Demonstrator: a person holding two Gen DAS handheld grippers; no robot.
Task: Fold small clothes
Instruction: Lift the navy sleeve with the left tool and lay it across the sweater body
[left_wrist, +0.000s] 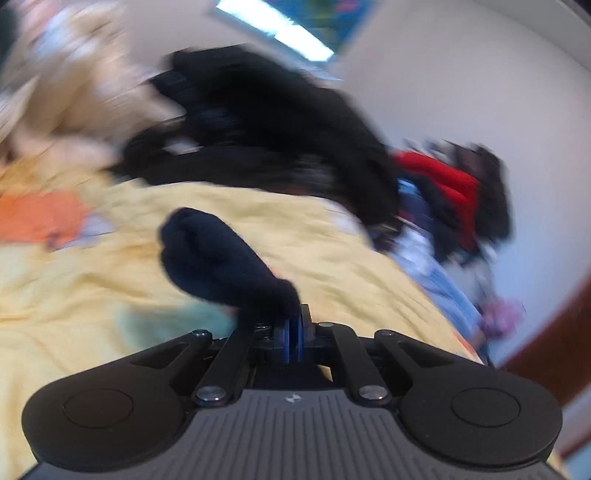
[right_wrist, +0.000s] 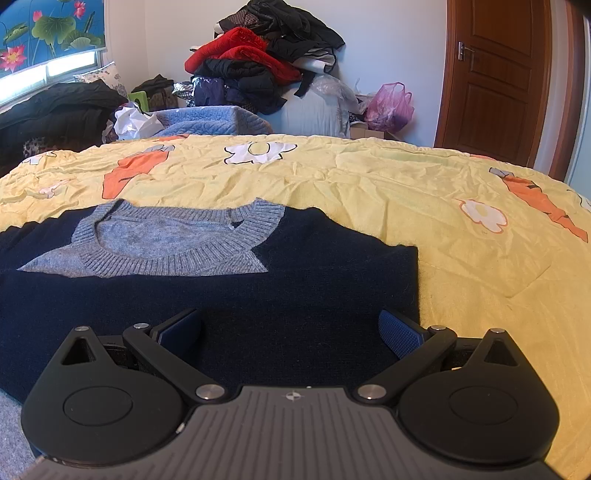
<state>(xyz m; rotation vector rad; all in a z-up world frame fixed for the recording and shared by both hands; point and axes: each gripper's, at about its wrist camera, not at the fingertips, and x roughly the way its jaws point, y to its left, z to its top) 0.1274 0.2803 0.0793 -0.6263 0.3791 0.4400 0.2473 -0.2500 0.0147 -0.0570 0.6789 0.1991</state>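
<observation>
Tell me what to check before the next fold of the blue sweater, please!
1. Left gripper holding cloth: ok, its jaws are shut on a bunch of dark navy knit.
2. Is that knit the sweater's sleeve: cannot tell, the left view is blurred.
3. Right gripper free: ok, its jaws stand wide open with nothing between them.
4. Sweater lying flat: ok, its body is spread on the yellow bedspread, grey collar facing up.
5. Room beside the sweater: ok, bare bedspread shows to its right.
6. Clothes pile out of the way: ok, it sits beyond the bed.
</observation>
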